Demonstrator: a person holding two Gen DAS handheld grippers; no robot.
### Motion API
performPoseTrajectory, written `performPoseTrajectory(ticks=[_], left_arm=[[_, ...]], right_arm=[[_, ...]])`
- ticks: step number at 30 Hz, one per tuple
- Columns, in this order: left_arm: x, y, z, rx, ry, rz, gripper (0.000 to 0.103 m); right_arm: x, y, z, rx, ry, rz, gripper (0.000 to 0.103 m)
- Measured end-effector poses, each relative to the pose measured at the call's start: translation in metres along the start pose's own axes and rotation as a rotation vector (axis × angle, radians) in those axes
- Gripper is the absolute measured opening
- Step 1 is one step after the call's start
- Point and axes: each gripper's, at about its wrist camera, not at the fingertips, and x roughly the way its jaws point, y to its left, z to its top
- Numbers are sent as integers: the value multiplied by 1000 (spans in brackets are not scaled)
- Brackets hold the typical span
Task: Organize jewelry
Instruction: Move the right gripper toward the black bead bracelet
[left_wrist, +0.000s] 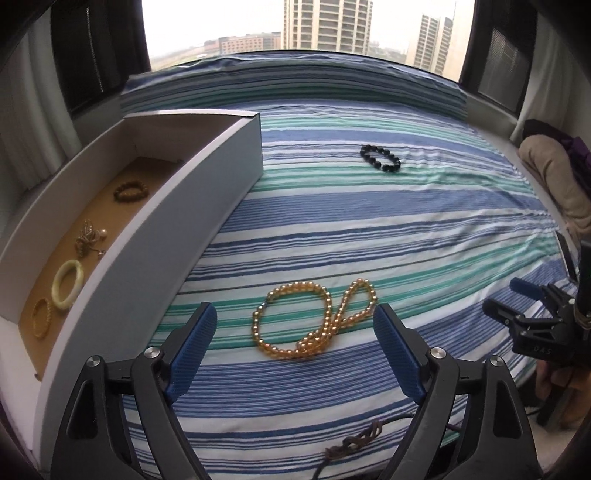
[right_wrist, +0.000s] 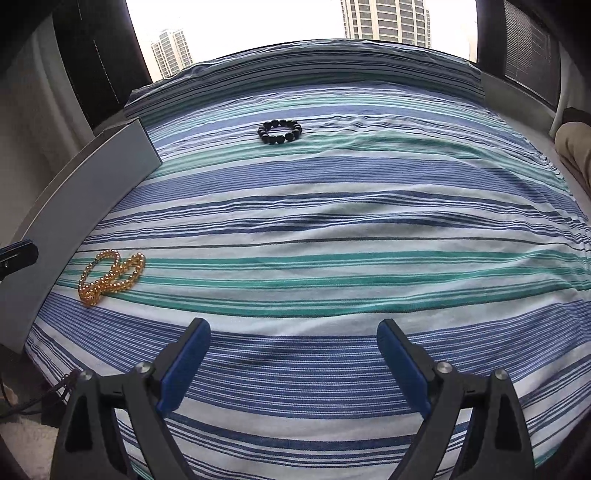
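Observation:
A gold bead necklace (left_wrist: 314, 321) lies looped on the striped bedsheet, just ahead of and between the tips of my open left gripper (left_wrist: 294, 314). It shows at the left in the right wrist view (right_wrist: 109, 275). A black bead bracelet (left_wrist: 380, 158) lies farther back on the sheet (right_wrist: 279, 131). A long white box (left_wrist: 207, 192) at the left holds a brown bead bracelet (left_wrist: 130, 190), a tangled chain (left_wrist: 88, 238), a pale bangle (left_wrist: 67, 283) and a yellow ring bracelet (left_wrist: 40, 317). My right gripper (right_wrist: 293, 330) is open and empty over the sheet.
The right gripper's body (left_wrist: 543, 325) shows at the right edge of the left wrist view. A brown cord (left_wrist: 354, 441) lies at the bed's near edge. A beige bundle (left_wrist: 554, 177) sits at the far right. A folded striped cover (left_wrist: 295, 85) runs along the window.

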Motion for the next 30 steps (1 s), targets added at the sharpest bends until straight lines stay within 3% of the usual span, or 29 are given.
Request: performPoseTrajectory(ticks=[17, 30], left_arm=[[-29, -2, -8, -19, -58, 134, 94], [-32, 12, -15, -66, -54, 124, 96]], right_arm=[[-24, 34, -5, -74, -40, 19, 94], [-38, 45, -4, -109, -70, 10, 94]])
